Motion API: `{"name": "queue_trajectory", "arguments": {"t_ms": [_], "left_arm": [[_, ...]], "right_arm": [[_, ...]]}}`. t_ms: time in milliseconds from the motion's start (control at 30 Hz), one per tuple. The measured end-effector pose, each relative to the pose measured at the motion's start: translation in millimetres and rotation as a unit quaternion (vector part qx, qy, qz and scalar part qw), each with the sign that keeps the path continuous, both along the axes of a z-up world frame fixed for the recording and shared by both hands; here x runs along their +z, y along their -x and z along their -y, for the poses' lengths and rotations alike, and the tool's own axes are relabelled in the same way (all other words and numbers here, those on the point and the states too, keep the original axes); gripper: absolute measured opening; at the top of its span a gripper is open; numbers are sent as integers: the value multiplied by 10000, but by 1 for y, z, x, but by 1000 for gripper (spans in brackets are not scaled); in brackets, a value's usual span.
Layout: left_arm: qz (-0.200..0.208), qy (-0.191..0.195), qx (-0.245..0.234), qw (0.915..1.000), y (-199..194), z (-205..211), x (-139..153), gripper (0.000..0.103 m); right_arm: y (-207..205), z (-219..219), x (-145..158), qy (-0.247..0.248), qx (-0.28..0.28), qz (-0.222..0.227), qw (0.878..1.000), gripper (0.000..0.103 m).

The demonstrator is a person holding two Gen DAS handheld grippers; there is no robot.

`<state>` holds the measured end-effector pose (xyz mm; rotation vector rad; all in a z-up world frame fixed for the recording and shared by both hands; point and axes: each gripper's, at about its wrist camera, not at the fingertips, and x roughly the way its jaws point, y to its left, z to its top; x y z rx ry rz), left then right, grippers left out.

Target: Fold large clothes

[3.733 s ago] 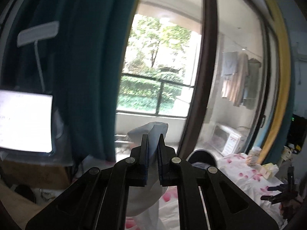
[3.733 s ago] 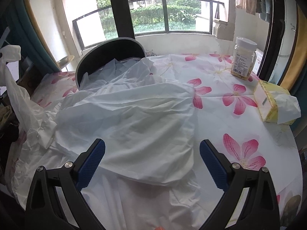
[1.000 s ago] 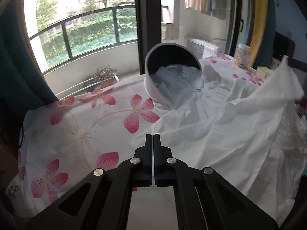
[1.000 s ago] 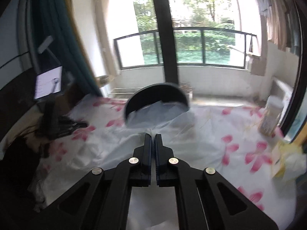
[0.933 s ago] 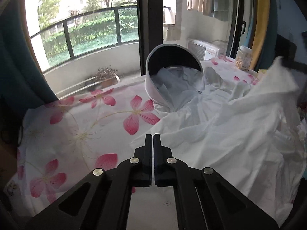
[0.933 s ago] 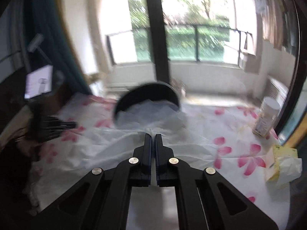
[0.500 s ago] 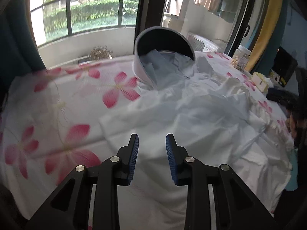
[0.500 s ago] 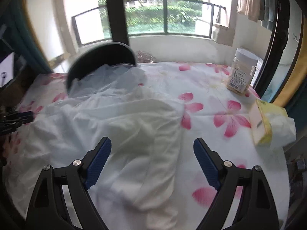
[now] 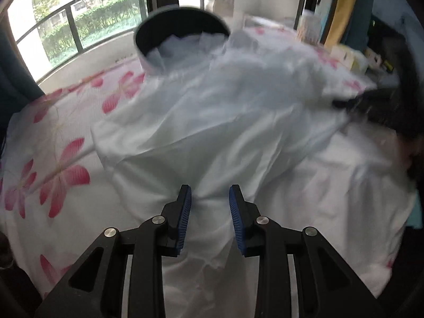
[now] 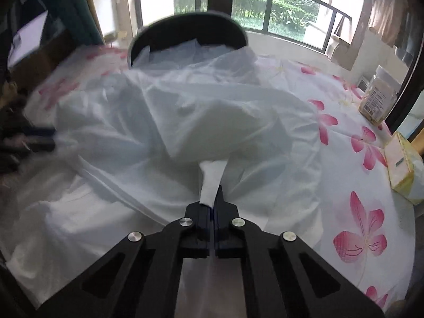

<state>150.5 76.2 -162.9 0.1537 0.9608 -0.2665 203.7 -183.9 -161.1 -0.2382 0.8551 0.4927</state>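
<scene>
Fingers [image 10: 205, 213] of the right gripper [image 10: 213, 206] are pressed together on a narrow strip of the white garment [image 10: 185, 122], which rises from their tips up into the crumpled heap. On the left gripper [image 9: 210, 198] the blue-padded fingers [image 9: 184, 212] stand apart over a fold of the same garment [image 9: 225, 111], holding nothing. The garment lies spread and rumpled across the worktop, which is covered by a white cloth with pink flowers [image 10: 357, 238]; its far end lies in a dark round-backed chair [image 10: 185, 26]. At the right edge stand a clear jar [image 10: 377, 98] with a printed label too small to read and a yellow tissue box [image 10: 402, 169] whose dark side panel is also illegible.
</scene>
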Motion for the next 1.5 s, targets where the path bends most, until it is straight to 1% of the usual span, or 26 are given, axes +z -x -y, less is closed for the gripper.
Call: {"name": "queue_trajectory", "arguments": {"t_ms": [33, 67, 100, 133, 200, 300, 400, 533, 600, 633, 667, 700, 733, 767, 800, 833, 933, 1067, 1133, 1267, 1300, 1367, 1400, 1433, 1467, 1500], "left_arm": [[109, 8, -30, 9999, 3, -1, 0, 32], [112, -7, -40, 9999, 4, -3, 0, 26], [127, -9, -15, 9999, 6, -6, 0, 8], [134, 3, 10, 9999, 7, -10, 1, 1], [163, -44, 47, 9998, 12, -17, 4, 1], [231, -132, 158, 9995, 18, -31, 8, 1], [255, -195, 367, 9988, 27, -52, 14, 1], [202, -206, 527, 9982, 39, -77, 21, 1], [50, -131, 506, 9986, 41, -86, 22, 2], [79, -118, 480, 9987, 43, -88, 24, 2], [138, -116, 463, 9988, 44, -89, 27, 3], [111, -55, 459, 9989, 43, -90, 30, 7], [34, 122, 446, 9989, 41, -92, 34, 13], [-6, 236, 434, 9988, 41, -93, 35, 34], [5, 362, 410, 9985, 42, -94, 40, 52], [70, 443, 394, 9982, 43, -94, 44, 55], [266, 687, 349, 9967, 38, -95, 58, 56], [406, 413, 398, 9975, 2, -86, 61, 57], [300, 358, 414, 9981, -26, -85, 49, 57], [6, -115, 769, 9970, -78, -87, 17, 57], [-113, -168, 834, 9963, -90, -90, 7, 57], [-276, -89, 907, 9955, -102, -96, -5, 57], [-126, 56, 891, 9959, -102, -99, -5, 54], [-114, 47, 884, 9960, -104, -101, -6, 48], [-48, -19, 798, 9968, -103, -100, -5, 14], [-50, 10, 710, 9975, -103, -99, -5, 2]], "right_arm": [[1, 5, 5, -89, -7, 31, 10000, 1], [2, 11, 11, -166, -49, 98, 9998, 1], [2, 17, 19, -256, -107, 172, 9995, 1], [2, 24, 26, -337, -154, 222, 9991, 1], [2, 36, 42, -423, -259, 377, 9981, 1], [5, 53, 65, -226, -497, 754, 9957, 1], [5, 71, 84, -249, -677, 941, 9929, 1], [1, 84, 93, -359, -789, 988, 9913, 1], [-4, 85, 93, -482, -761, 900, 9919, 1], [-6, 84, 90, -499, -736, 847, 9924, 1], [-9, 82, 87, -469, -719, 809, 9930, 1], [-13, 78, 82, -413, -685, 750, 9940, 1], [-16, 75, 76, -381, -656, 668, 9949, 1], [-19, 74, 71, -359, -633, 592, 9956, 1], [-22, 72, 64, -300, -636, 516, 9962, 1], [-23, 72, 59, -271, -644, 470, 9965, 1], [-29, 75, 45, -320, -679, 291, 9968, 1], [-35, 81, 38, -372, -744, 211, 9963, 1], [-38, 84, 36, -382, -771, 182, 9961, 1], [-44, 89, 29, -389, -846, 81, 9956, 1], [-46, 90, 27, -386, -861, 56, 9955, 1], [-49, 94, 23, -402, -923, -10, 9949, 1], [-51, 95, 21, -409, -945, -46, 9947, 1], [-52, 97, 19, -412, -966, -71, 9944, 1], [-54, 98, 18, -424, -981, -99, 9942, 1], [-55, 99, 17, -454, -986, -142, 9940, 1]]}}
